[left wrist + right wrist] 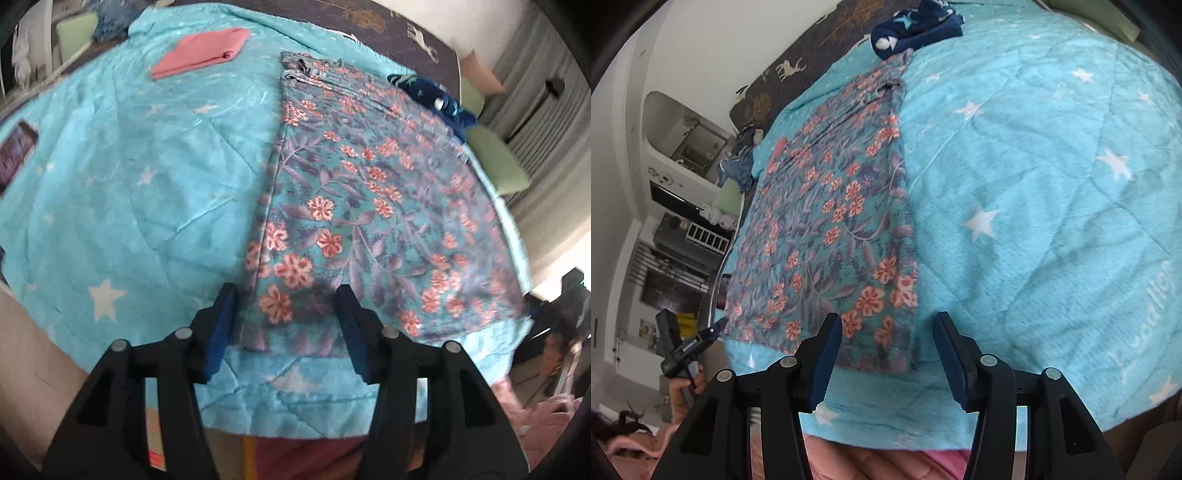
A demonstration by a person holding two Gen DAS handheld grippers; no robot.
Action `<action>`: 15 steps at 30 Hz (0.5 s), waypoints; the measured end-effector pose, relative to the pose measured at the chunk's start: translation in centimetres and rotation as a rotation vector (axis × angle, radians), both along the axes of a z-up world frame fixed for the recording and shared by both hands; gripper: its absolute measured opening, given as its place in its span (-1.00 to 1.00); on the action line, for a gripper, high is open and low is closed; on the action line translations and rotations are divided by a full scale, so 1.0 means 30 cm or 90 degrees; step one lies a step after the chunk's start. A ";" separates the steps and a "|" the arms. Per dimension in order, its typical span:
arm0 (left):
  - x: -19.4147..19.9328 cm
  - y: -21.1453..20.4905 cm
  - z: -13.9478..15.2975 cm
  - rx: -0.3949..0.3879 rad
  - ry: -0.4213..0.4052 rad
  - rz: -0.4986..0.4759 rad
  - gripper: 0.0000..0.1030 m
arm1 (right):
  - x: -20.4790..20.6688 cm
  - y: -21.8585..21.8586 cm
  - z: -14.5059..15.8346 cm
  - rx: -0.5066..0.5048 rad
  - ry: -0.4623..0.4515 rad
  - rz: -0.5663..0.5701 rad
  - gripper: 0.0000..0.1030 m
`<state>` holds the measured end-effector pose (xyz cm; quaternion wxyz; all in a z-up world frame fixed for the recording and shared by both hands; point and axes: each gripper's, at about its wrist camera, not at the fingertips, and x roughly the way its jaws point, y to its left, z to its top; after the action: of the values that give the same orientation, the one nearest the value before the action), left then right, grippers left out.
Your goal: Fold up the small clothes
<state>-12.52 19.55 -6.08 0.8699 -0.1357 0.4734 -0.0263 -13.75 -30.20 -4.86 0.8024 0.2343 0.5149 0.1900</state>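
Jaws apart above floral garment's near hem

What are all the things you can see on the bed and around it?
Blanket: one, light blue with white stars, covering the bed.
Floral garment: one, teal with pink flowers, laid flat on the blanket.
Pink cloth: one, pink, folded, far side of the blanket.
Navy cloth: one, dark blue with stars, bunched beyond the floral garment.
Left gripper: one, black with blue fingers, open above the garment's near corner.
Right gripper: one, black, open above the garment's other near corner.
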 end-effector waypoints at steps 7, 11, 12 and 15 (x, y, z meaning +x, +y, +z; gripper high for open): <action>0.002 0.034 0.020 -0.050 -0.010 0.011 -0.84 | 0.034 0.023 -0.011 0.022 0.005 -0.020 -0.85; -0.009 0.032 0.052 -0.040 -0.019 0.006 -0.85 | 0.036 0.020 0.006 0.038 0.000 -0.046 -0.88; -0.010 0.030 0.062 -0.040 -0.024 0.005 -0.85 | 0.038 0.020 0.017 0.042 -0.005 -0.044 -0.88; -0.005 0.028 0.087 -0.041 -0.040 0.004 -0.85 | 0.046 0.026 0.060 0.046 -0.021 -0.052 -0.89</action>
<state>-12.67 20.38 -3.49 0.8797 -0.1644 0.4441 -0.0431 -12.38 -29.41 -3.07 0.8089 0.2804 0.4845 0.1796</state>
